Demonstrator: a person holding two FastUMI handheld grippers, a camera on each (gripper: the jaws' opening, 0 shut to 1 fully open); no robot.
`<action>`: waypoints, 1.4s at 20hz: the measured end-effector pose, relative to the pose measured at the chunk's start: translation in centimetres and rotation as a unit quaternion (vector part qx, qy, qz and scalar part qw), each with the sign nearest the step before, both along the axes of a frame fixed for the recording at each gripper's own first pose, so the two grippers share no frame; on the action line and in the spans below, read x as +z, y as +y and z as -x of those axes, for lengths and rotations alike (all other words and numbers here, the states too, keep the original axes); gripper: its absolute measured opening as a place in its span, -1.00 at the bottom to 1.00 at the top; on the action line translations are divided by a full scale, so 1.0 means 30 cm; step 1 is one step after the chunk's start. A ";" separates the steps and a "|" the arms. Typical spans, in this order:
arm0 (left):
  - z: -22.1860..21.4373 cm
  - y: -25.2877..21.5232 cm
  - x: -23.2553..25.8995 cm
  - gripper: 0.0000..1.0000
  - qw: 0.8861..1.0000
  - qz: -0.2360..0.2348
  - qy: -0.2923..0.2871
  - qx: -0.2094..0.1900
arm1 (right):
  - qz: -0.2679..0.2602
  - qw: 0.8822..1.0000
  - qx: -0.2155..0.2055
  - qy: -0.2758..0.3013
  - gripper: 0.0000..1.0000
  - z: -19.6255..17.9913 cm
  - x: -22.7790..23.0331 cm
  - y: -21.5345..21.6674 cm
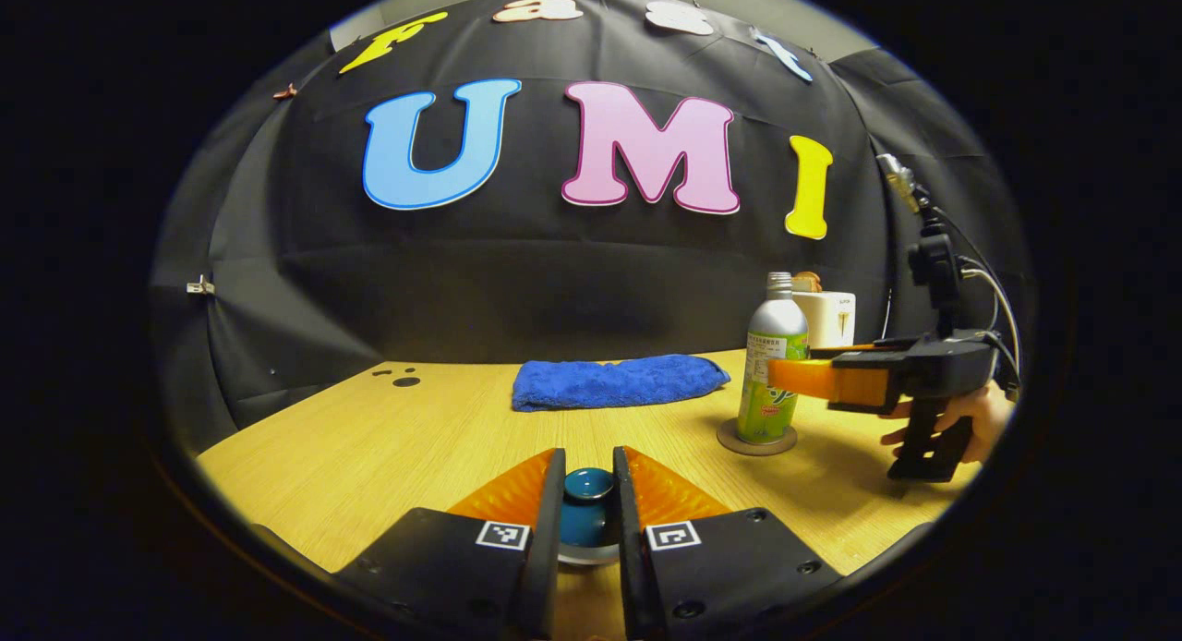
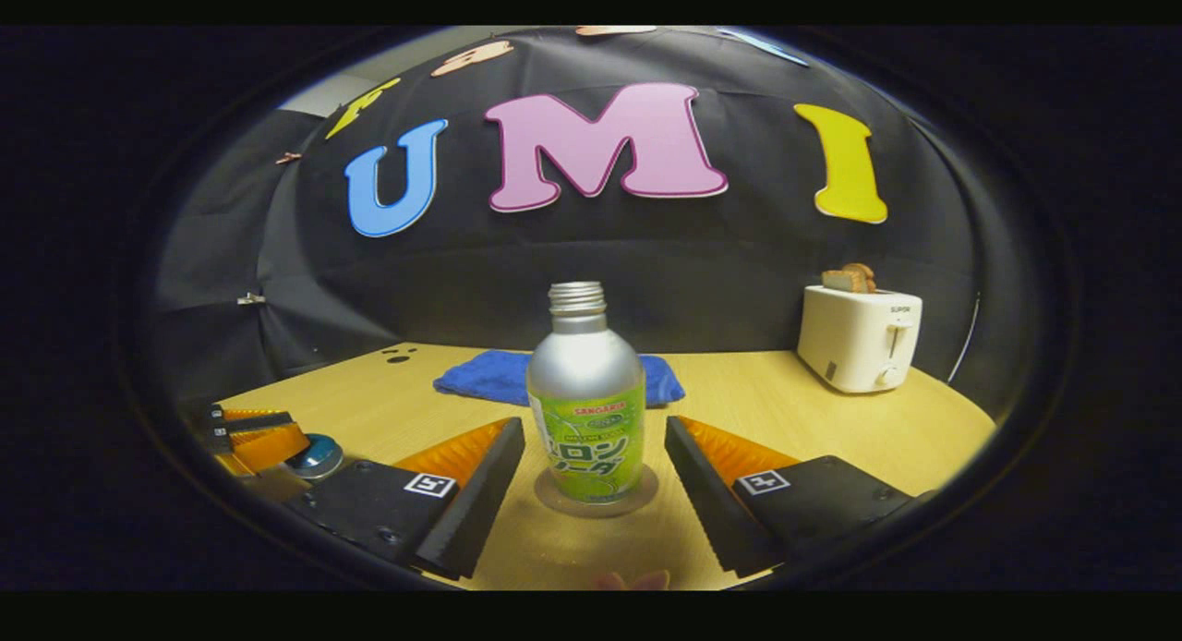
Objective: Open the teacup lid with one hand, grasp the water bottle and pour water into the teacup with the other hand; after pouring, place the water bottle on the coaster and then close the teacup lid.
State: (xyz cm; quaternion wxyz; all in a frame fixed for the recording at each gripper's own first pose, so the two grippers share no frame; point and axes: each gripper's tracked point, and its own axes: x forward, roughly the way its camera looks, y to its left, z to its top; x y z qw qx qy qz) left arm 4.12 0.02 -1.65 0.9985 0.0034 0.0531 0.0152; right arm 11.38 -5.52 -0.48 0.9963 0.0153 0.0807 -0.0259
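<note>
Teacup lid (image 1: 588, 483) seemingly between closed fingers.

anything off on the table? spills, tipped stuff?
Nothing stands out. The water bottle stands upright on its coaster, uncapped, with no spill showing on the table. The blue towel lies flat at the back, and the toaster sits upright with bread in its slots.

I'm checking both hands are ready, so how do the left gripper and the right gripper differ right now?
The left gripper has its fingers drawn in close on the teacup lid's knob; the right gripper stands wide open, with the water bottle between its fingers, untouched. The left gripper sits low over the teacup; the right gripper is level with the bottle's lower body. Both are over the wooden table.
</note>
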 end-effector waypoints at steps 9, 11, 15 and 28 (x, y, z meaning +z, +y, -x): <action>0.005 0.004 -0.025 -0.37 1.000 -0.014 0.025 0.011 | 0.029 0.998 -0.001 -0.062 0.89 0.213 0.156 -0.036; 0.001 0.003 -0.031 -0.36 0.999 -0.019 0.031 0.012 | 0.022 0.998 0.005 -0.062 0.89 0.238 0.155 -0.028; -0.001 0.001 -0.036 -0.32 0.999 -0.027 0.036 0.014 | 0.020 0.998 0.018 -0.059 0.89 0.293 0.128 -0.006; 0.120 -0.014 0.041 0.69 0.998 0.001 -0.051 0.041 | 0.027 0.995 -0.020 -0.095 0.80 0.454 0.102 -0.094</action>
